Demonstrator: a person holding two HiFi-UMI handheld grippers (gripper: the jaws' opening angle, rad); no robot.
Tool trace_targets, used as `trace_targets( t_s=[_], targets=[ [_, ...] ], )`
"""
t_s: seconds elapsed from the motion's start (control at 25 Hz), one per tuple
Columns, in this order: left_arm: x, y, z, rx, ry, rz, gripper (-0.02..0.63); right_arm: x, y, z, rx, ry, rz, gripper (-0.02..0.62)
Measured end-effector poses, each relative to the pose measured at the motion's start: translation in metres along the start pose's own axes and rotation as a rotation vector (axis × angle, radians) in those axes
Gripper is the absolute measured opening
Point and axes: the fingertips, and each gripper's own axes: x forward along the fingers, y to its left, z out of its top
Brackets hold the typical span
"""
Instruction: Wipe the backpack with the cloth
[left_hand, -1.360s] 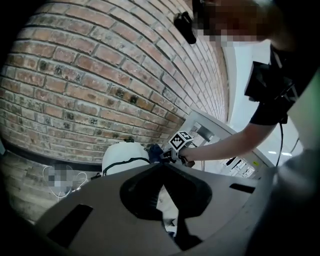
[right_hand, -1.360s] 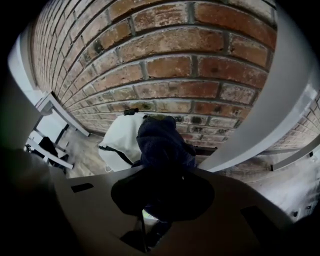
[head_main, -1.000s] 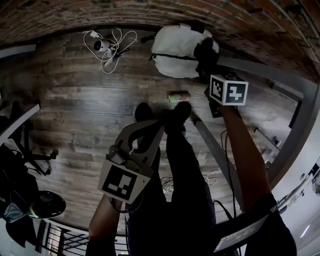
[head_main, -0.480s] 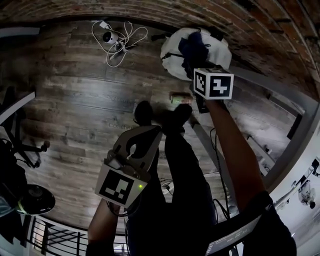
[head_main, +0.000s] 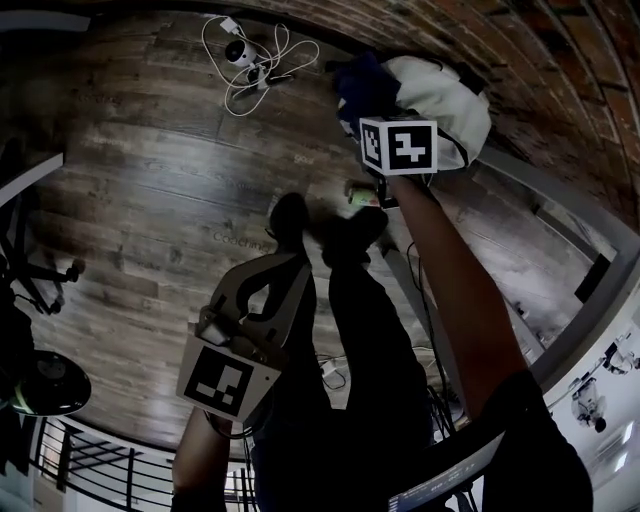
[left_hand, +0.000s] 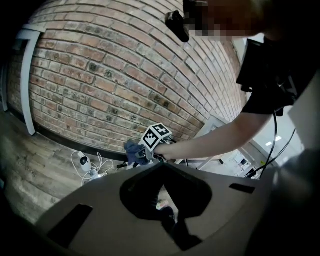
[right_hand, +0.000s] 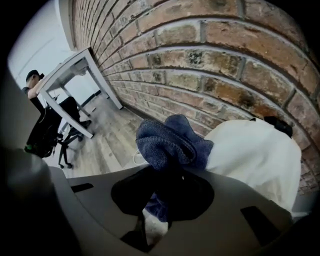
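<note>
The white backpack (head_main: 445, 95) lies on the wood floor against the brick wall; it also fills the right of the right gripper view (right_hand: 252, 155). My right gripper (head_main: 375, 110) is shut on a bunched blue cloth (head_main: 358, 82), which rests at the backpack's left edge. In the right gripper view the cloth (right_hand: 167, 142) bulges out of the right gripper (right_hand: 170, 170). My left gripper (head_main: 293, 262) hangs shut and empty above the person's dark shoes, well short of the backpack. From the left gripper (left_hand: 162, 167) the cloth (left_hand: 132, 150) shows in the distance.
White cables with a small round device (head_main: 245, 60) lie on the floor left of the backpack. A small green can (head_main: 362, 195) lies near the shoes (head_main: 290, 222). The brick wall (right_hand: 225, 55) runs behind. A white table (right_hand: 70, 67) and a seated person (right_hand: 36, 87) stand further off.
The right gripper has carried the cloth across the backpack from its right side to its left edge. The left gripper has drifted slightly down and left.
</note>
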Motion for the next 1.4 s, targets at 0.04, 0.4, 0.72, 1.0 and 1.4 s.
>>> trace_targets(
  t_s=[0.04, 0.4, 0.72, 1.0, 1.4],
  targets=[
    [-0.001, 0.002, -0.002, -0.005, 0.004, 0.003, -0.002, 0.005, 0.006, 0.0, -0.01, 0.009, 0.011, 0.074],
    [0.001, 0.01, -0.006, -0.03, 0.041, 0.017, -0.002, 0.022, 0.035, -0.006, -0.226, 0.054, 0.069, 0.074],
    [0.027, -0.005, 0.005, 0.019, 0.075, -0.031, -0.002, -0.013, -0.025, 0.015, -0.11, -0.054, 0.014, 0.074],
    [0.05, -0.031, 0.014, 0.08, 0.114, -0.096, -0.002, -0.058, -0.06, 0.018, 0.143, -0.214, 0.033, 0.074],
    [0.069, -0.063, 0.015, 0.129, 0.148, -0.151, -0.002, -0.094, -0.133, -0.015, 0.365, -0.263, -0.011, 0.074]
  ],
)
